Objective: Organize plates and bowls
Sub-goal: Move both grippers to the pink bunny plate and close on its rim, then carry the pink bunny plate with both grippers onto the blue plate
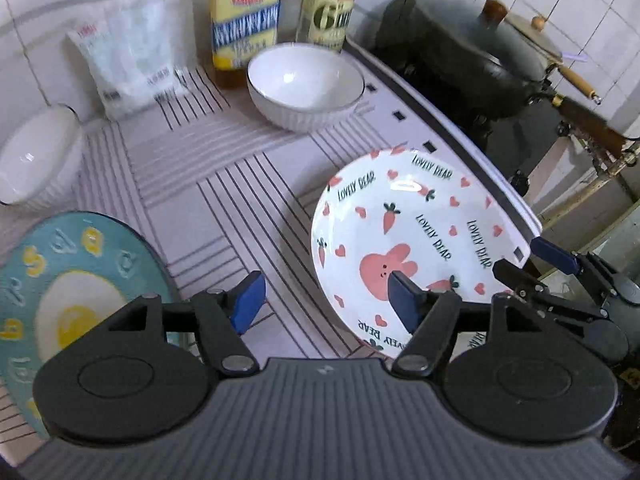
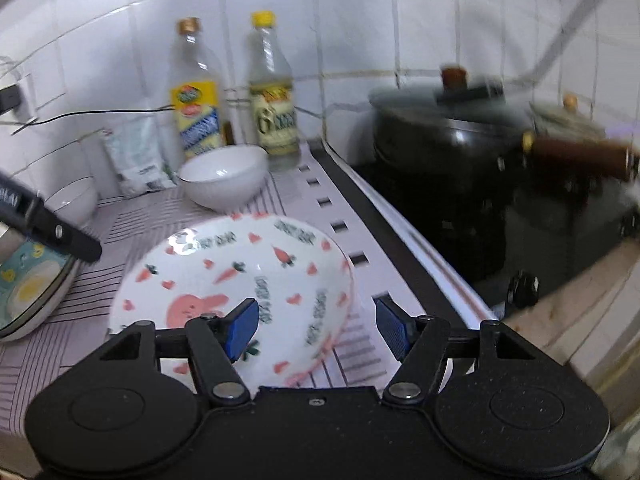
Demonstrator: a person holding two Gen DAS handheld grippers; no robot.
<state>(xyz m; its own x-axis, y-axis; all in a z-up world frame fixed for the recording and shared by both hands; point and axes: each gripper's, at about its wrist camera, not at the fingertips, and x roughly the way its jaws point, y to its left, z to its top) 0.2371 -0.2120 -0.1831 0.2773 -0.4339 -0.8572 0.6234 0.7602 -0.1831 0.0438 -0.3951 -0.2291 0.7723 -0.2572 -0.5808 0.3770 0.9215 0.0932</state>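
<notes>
Left wrist view: left gripper (image 1: 326, 300) is hanging above the striped mat (image 1: 192, 208), jaws spread wide and gripping nothing. Its right pad is lying over the near part of the bear plate (image 1: 416, 240), the landmark here; contact cannot be told. The right gripper (image 1: 524, 260) is showing at the plate's right edge, jaws apart on either side of the rim, not visibly pressing it.

Right wrist view: right gripper (image 2: 316, 326) is standing released too, its left pad over the bear plate (image 2: 232, 280), its right pad off the rim to the right. The plate is looking tilted here, though blur makes that uncertain.

Left of the bear plate, apart from it, the egg plate (image 1: 76, 300) is lying on the mat. Beyond the bear plate a white bowl (image 1: 306, 86) is sitting upright. Far left of the plate, by the tiled wall, a second bowl (image 1: 34, 164) is resting. Behind the first bowl two bottles (image 1: 246, 12) are standing, with a white bag (image 1: 128, 60) left of them. Right of the plate, past the mat's edge, a black pot (image 1: 460, 56) is sitting on the stove.
</notes>
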